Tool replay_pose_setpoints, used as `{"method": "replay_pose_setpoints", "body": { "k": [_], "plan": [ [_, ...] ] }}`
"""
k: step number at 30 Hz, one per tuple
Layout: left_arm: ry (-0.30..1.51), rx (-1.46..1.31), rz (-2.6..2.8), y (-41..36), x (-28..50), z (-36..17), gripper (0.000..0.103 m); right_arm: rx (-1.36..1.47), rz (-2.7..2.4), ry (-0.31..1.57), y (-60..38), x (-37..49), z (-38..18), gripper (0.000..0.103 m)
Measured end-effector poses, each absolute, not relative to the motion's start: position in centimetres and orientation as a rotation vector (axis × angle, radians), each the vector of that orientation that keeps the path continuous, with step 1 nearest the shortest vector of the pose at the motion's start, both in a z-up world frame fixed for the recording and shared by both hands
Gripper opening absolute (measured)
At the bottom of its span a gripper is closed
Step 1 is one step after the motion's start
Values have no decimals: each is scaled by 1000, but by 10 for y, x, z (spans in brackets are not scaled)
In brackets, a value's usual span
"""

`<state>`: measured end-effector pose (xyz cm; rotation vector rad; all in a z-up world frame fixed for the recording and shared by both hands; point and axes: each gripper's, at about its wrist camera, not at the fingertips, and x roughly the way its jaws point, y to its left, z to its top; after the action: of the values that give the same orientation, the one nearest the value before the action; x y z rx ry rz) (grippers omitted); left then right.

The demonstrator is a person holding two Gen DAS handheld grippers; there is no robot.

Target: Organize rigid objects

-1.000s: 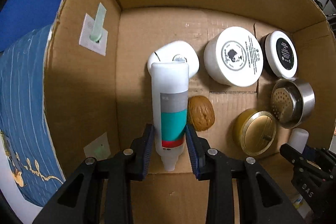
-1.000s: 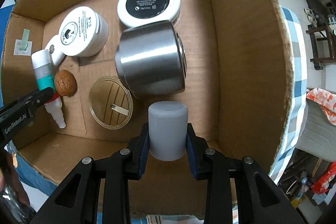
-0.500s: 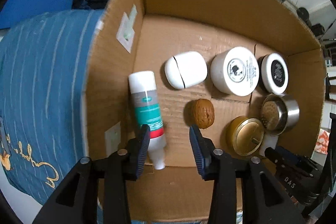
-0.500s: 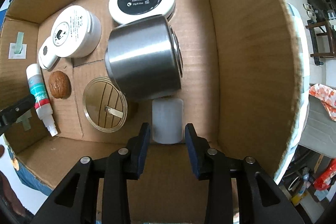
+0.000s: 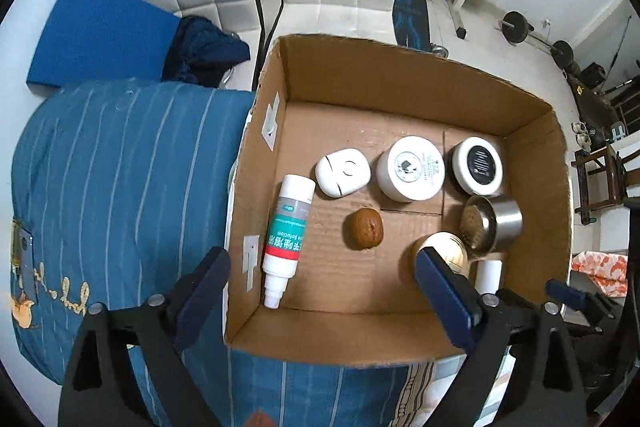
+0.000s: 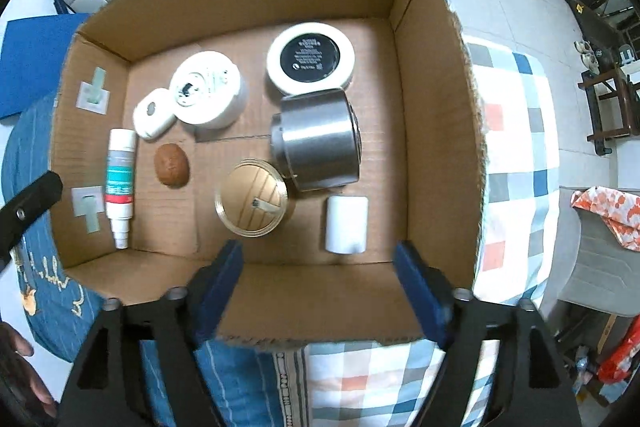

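Now both tools hang above the cardboard box (image 6: 436, 99) with nothing in their grip. The left gripper (image 5: 324, 291) has its jaws spread wide, having just been opening, and nothing sits between the blue pads; the bottle (image 5: 286, 233) lies flat on the box floor below them, close along the left wall, its nozzle toward the near wall. The right gripper (image 6: 318, 287) likewise has just been opening and stands wide and empty, with the small white cylinder (image 6: 346, 225) lying on its side on the box floor beyond its pads, near the right wall and free of them.

Inside the box the other things rest in loose rows. A white case (image 5: 343, 171) lies just past the bottle's flat end, and a walnut (image 5: 363, 229) sits near the middle of the floor. Beside the case stands a white jar (image 5: 411, 174), and next to that a jar with a black lid (image 6: 310, 59) near the far right corner. A steel cup (image 6: 316, 139) lies on its side in front of the black-lidded jar, and a gold lid (image 6: 251, 203) rests just beside it, between the walnut and the white cylinder.

The box sits on a bed: a blue striped cover (image 5: 120, 179) to its left and a checked cover (image 6: 516, 155) to its right.
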<state>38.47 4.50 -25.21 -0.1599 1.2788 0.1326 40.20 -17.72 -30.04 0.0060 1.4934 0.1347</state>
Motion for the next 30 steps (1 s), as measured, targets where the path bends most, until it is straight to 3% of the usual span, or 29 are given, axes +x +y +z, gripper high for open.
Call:
{"method": "replay_pose_setpoints", "body": {
  "k": [4, 19, 30],
  "plan": [
    [1245, -150, 127, 38, 370, -239, 99, -14, 124, 1442, -176, 394, -282, 103],
    [1203, -103, 149, 26, 346, -221, 100, -6, 101, 1362, -185, 376, -247, 103],
    [1072, -95, 145, 13, 288, -157, 100, 19, 127, 1244, -200, 328, -186, 103]
  ]
}}
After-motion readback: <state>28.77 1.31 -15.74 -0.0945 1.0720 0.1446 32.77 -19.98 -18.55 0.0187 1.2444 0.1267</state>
